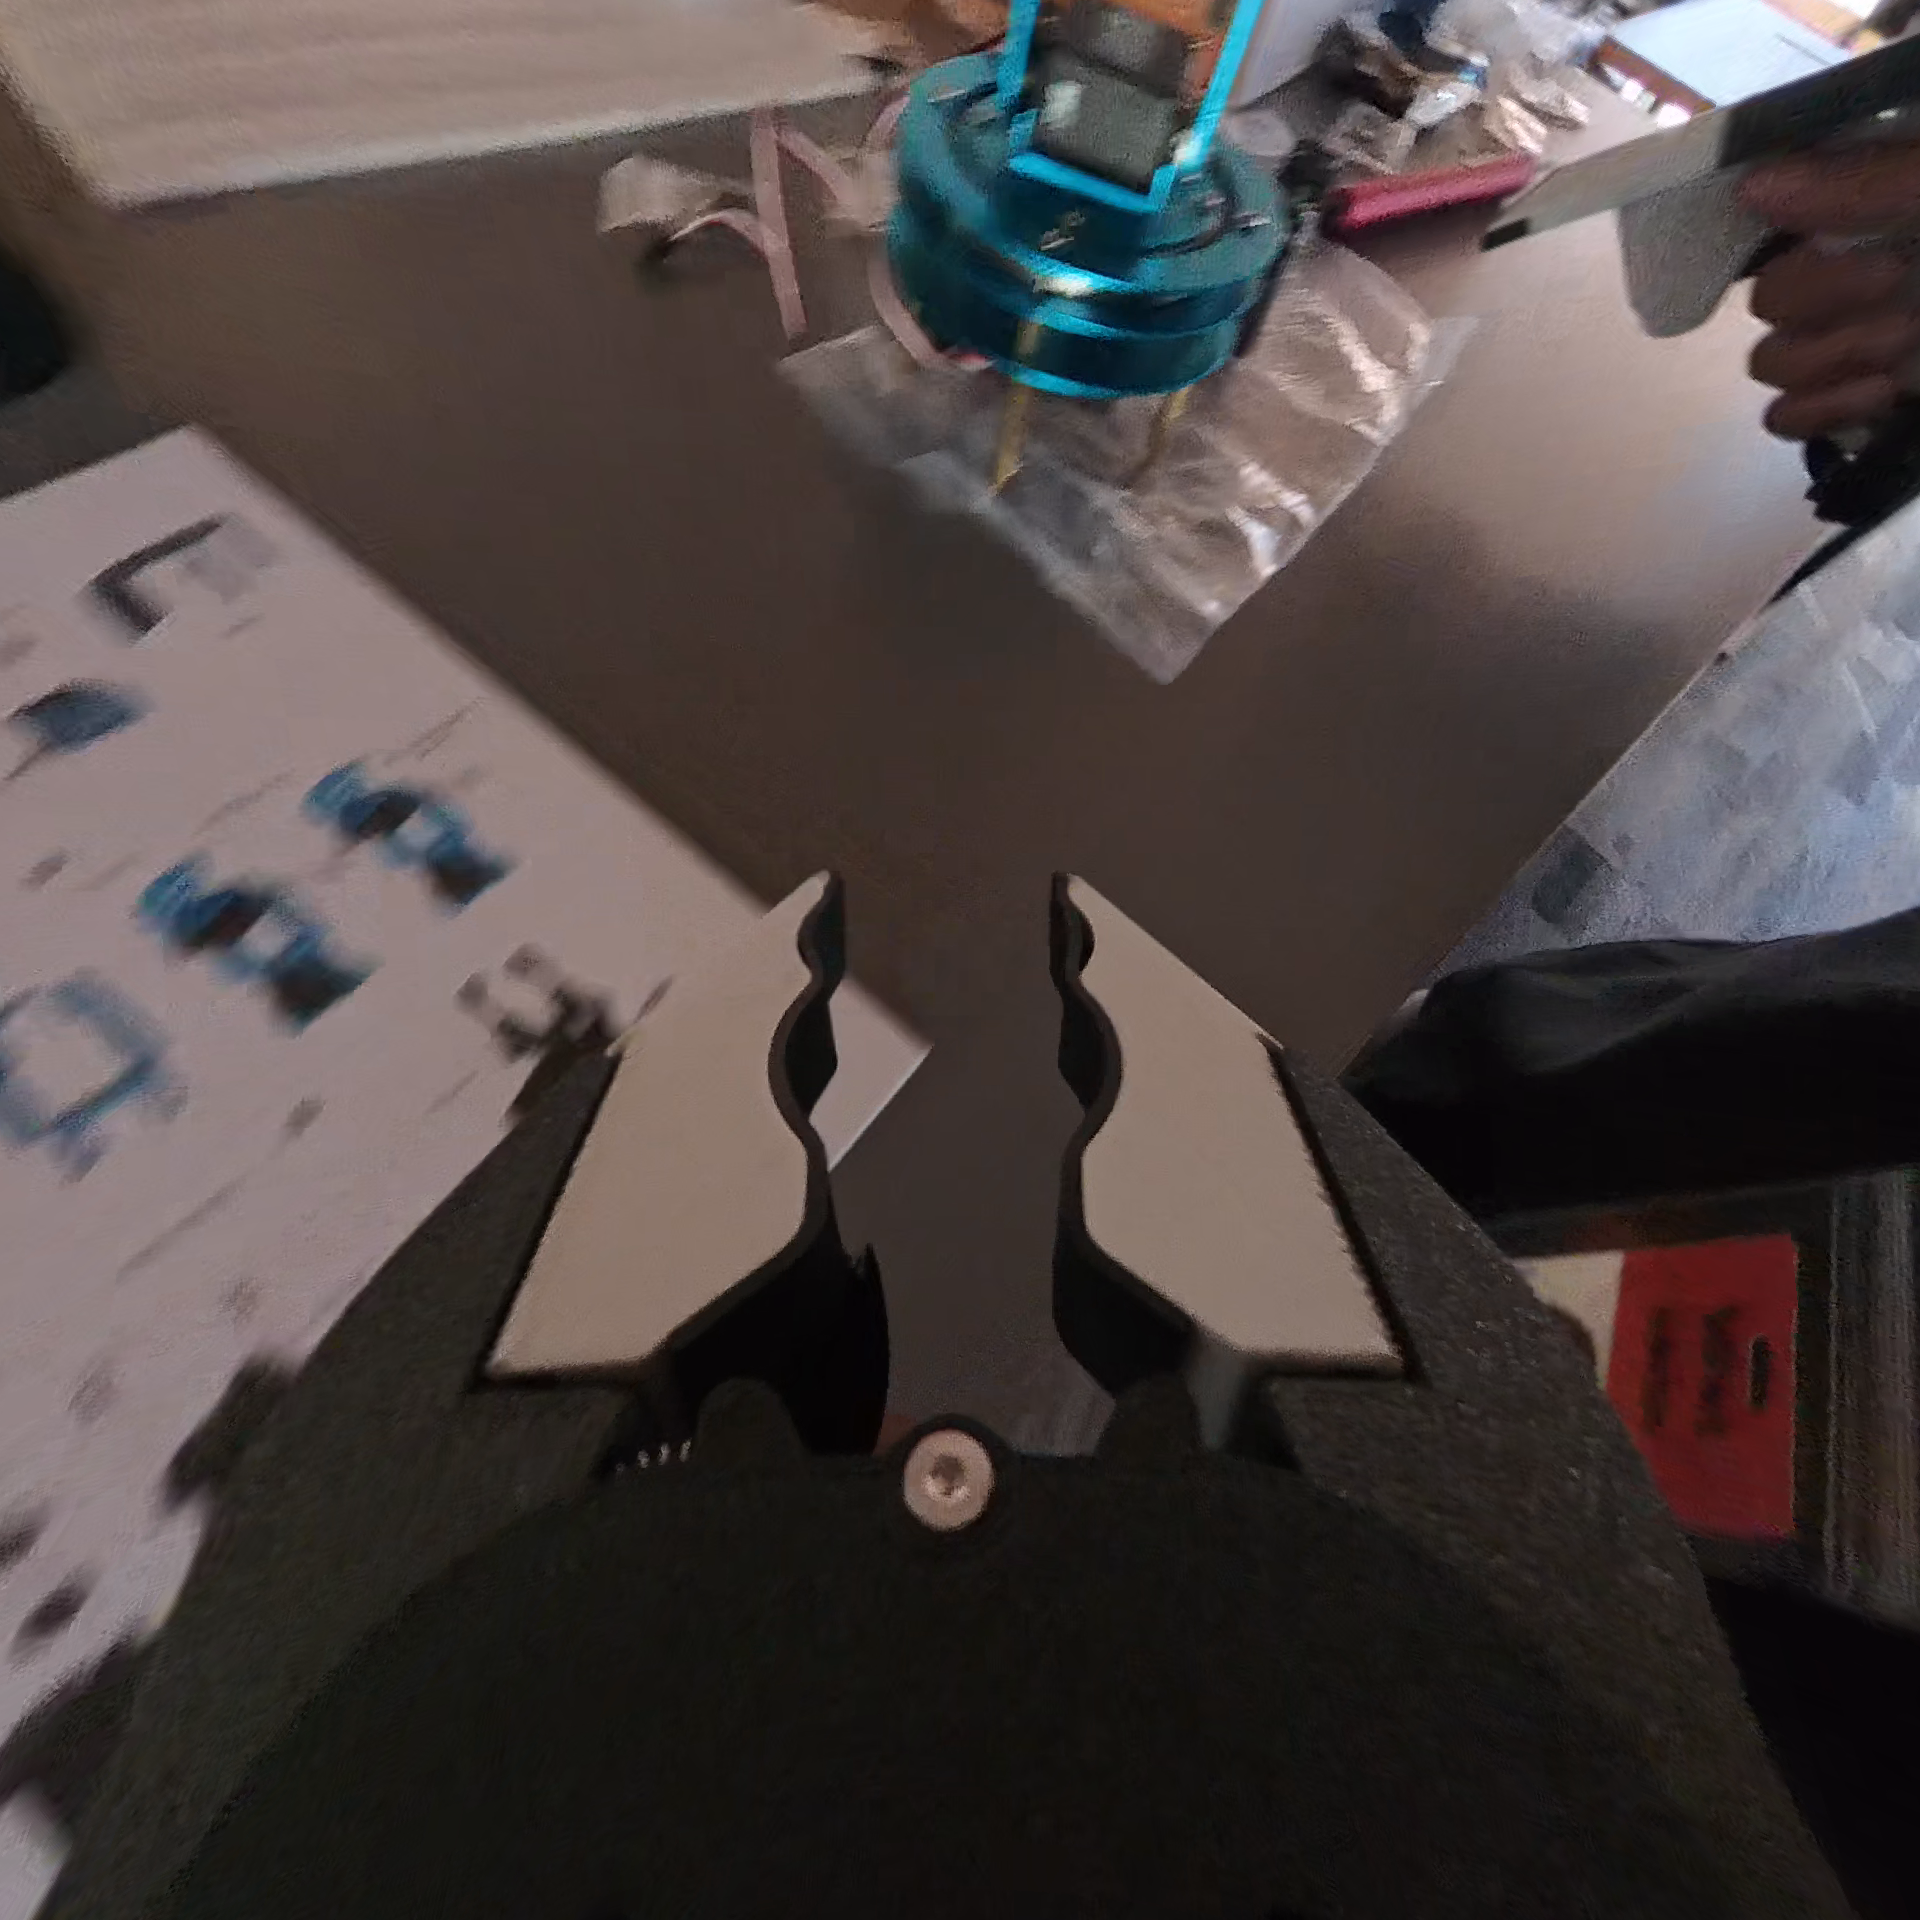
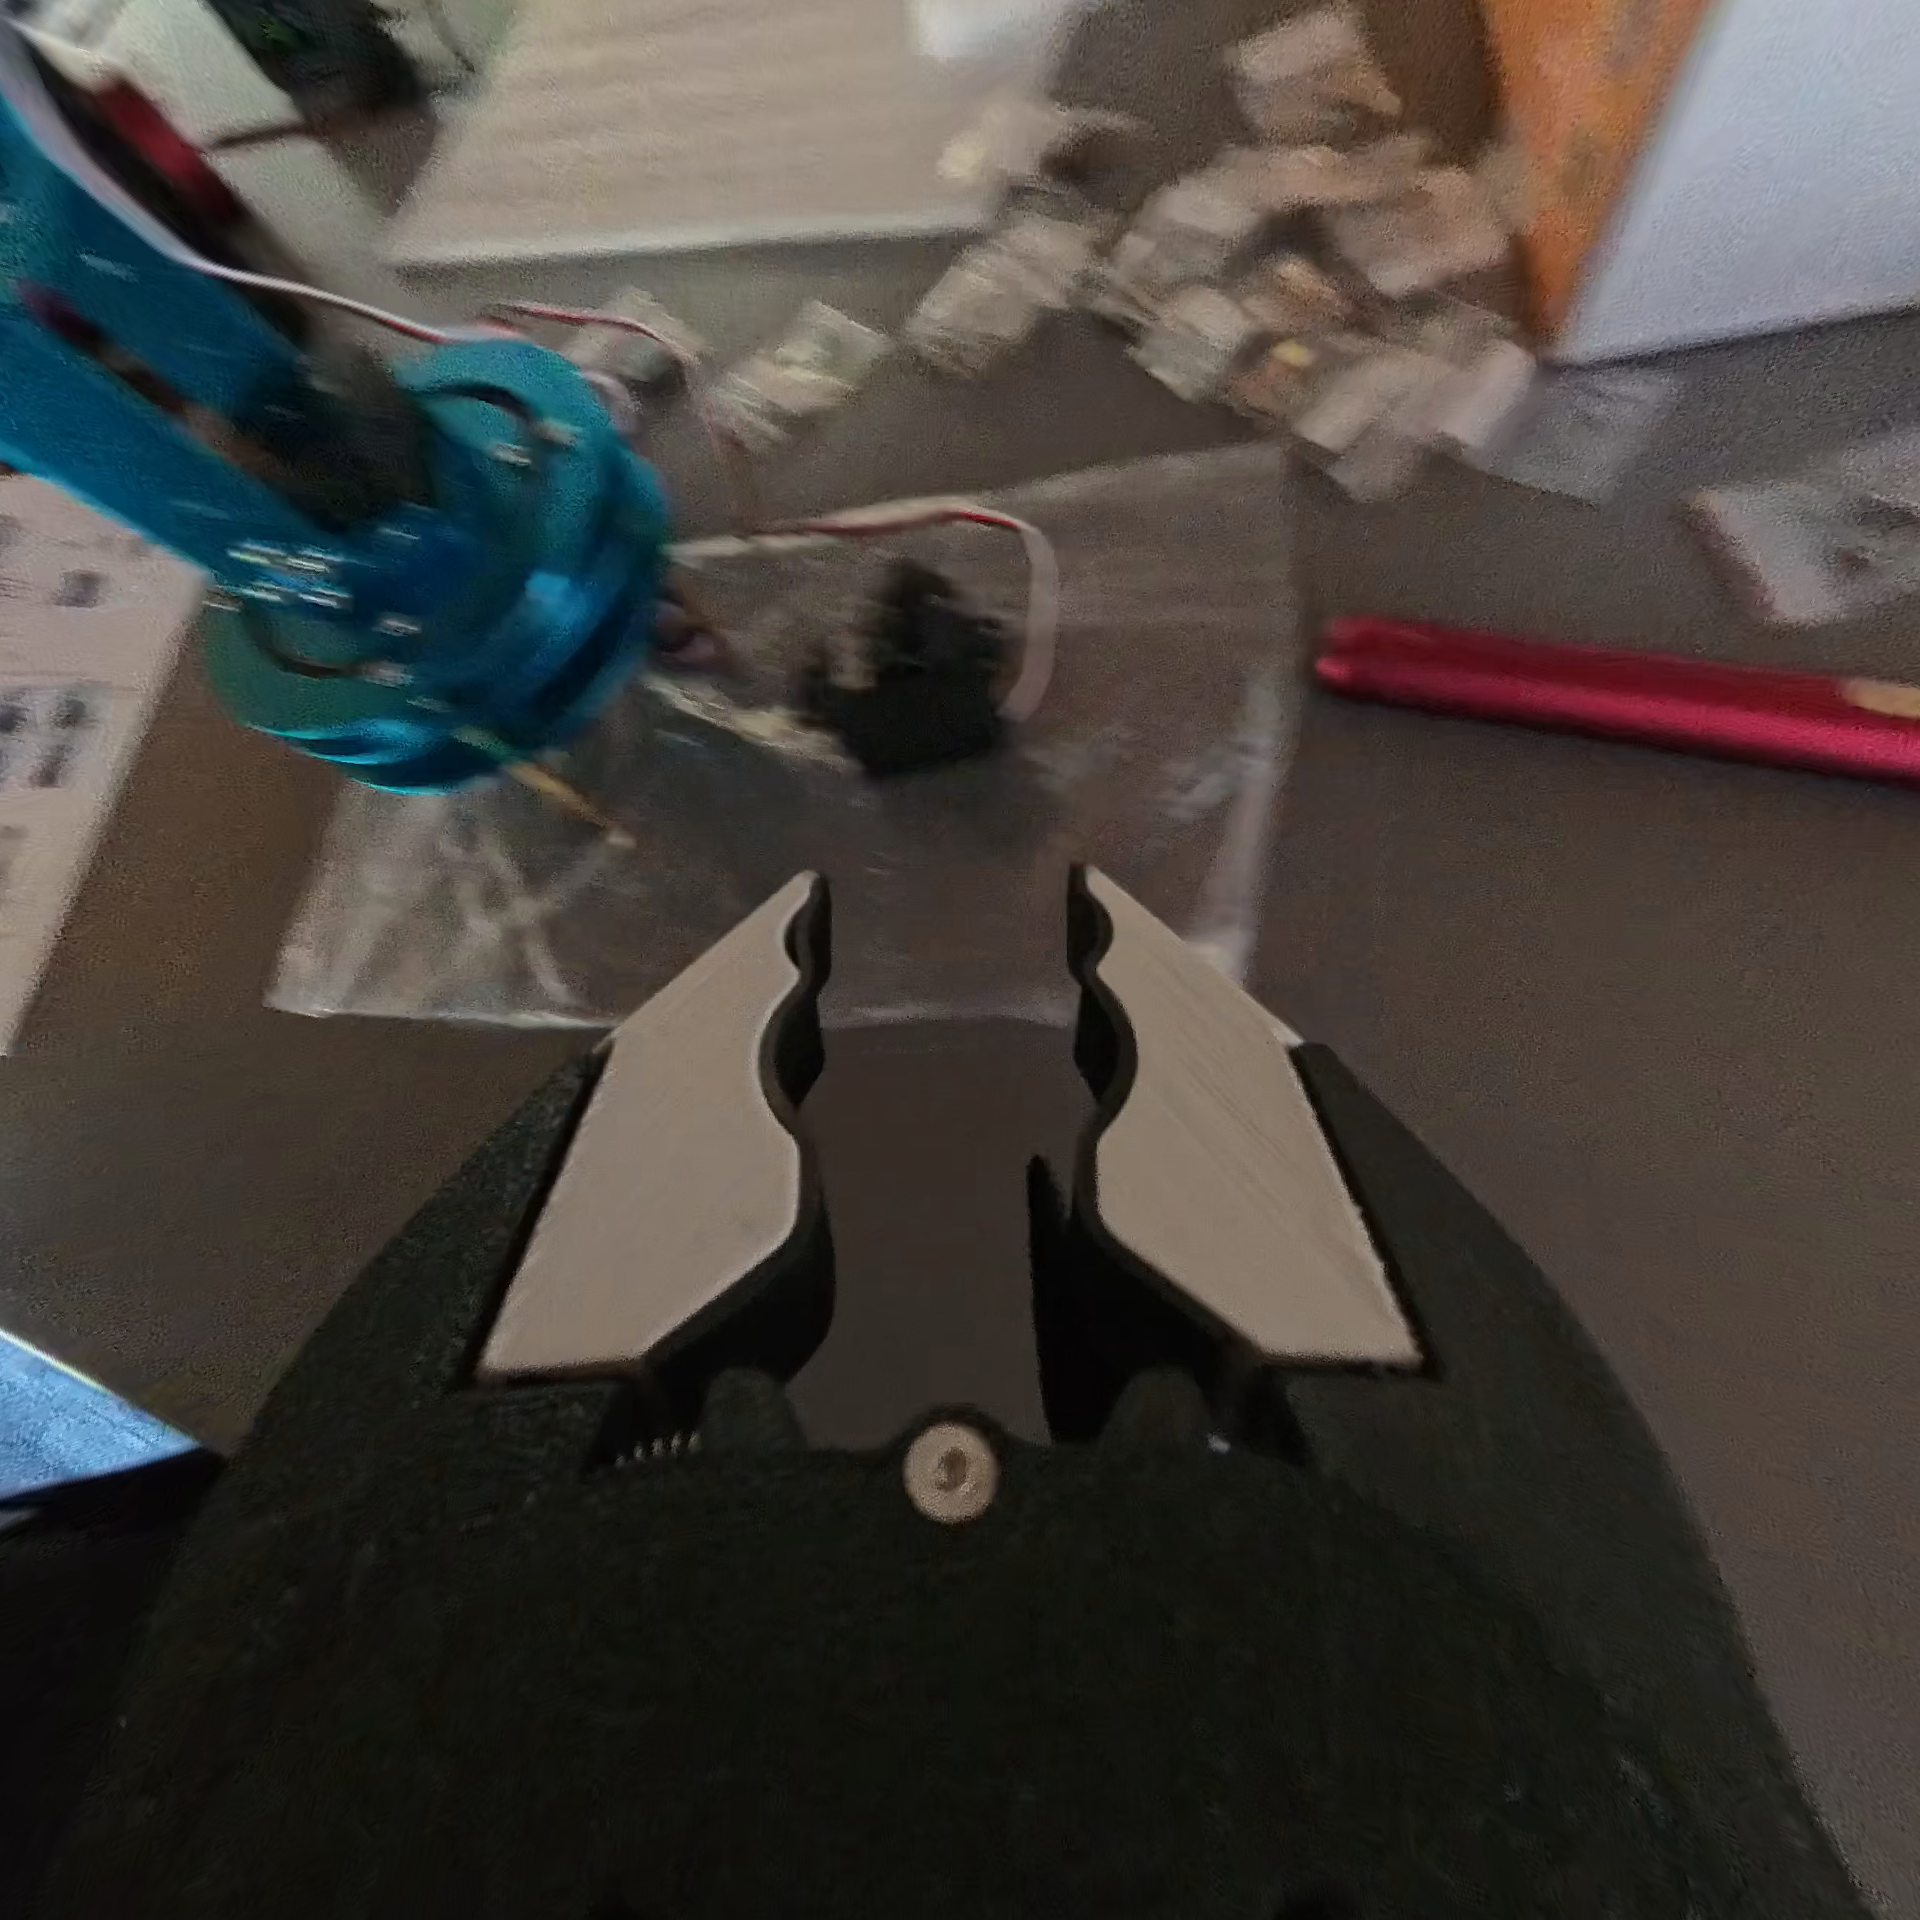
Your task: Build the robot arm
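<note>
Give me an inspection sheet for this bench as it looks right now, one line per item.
Surface: dark brown table, partly covered.
Job's things: blue round metal assembly with brass pins, above a clear plastic bag; blur hides any contact.
Clutter: printed white sheet, red bar, small clear packets, black part on the bag.
Grippers: left claw open, empty, over bare table; right claw open, empty, over the bag's near edge.
Cables: white-and-red wire looping over the bag beside the assembly.
Surroundings: pale board, orange-and-white box, person's dark sleeve.
</note>
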The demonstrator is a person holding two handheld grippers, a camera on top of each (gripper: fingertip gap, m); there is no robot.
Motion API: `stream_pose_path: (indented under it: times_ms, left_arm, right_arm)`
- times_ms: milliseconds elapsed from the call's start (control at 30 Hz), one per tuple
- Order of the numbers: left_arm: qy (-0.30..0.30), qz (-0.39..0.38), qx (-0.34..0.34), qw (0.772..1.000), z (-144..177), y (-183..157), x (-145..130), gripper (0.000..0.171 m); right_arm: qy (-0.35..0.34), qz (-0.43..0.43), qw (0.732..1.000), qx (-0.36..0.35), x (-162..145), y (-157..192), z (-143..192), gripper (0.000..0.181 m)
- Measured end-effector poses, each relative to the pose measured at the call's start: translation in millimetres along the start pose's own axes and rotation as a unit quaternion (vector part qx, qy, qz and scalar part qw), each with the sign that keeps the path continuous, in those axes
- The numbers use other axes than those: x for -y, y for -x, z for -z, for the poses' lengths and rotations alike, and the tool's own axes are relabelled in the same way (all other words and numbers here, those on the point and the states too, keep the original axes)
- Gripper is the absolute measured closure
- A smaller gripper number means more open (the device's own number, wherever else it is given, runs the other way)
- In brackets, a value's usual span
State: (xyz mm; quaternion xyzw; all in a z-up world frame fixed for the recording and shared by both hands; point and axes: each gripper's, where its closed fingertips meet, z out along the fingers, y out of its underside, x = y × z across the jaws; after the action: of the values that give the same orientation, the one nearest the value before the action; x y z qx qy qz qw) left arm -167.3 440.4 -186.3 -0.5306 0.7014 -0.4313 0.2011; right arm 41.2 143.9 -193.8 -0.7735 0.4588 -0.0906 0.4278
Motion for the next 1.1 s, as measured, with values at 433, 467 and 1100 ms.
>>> stream_pose_path:
  times_ms: [433,467,1100]
  left_arm:
    - [0.093,-0.061,-0.008,0.994,-135,-65,30,0.132]
    - [0.100,-0.061,0.002,0.993,-139,-65,28,0.134]
    - [0.163,-0.092,0.059,0.980,-121,-46,-6,0.171]
  right_arm:
    - [0.111,0.131,0.981,0.094,-37,-50,-19,0.156]
    - [0.110,0.131,0.981,0.093,-37,-52,-18,0.166]
    - [0.139,0.080,0.977,0.138,-72,-46,21,0.181]
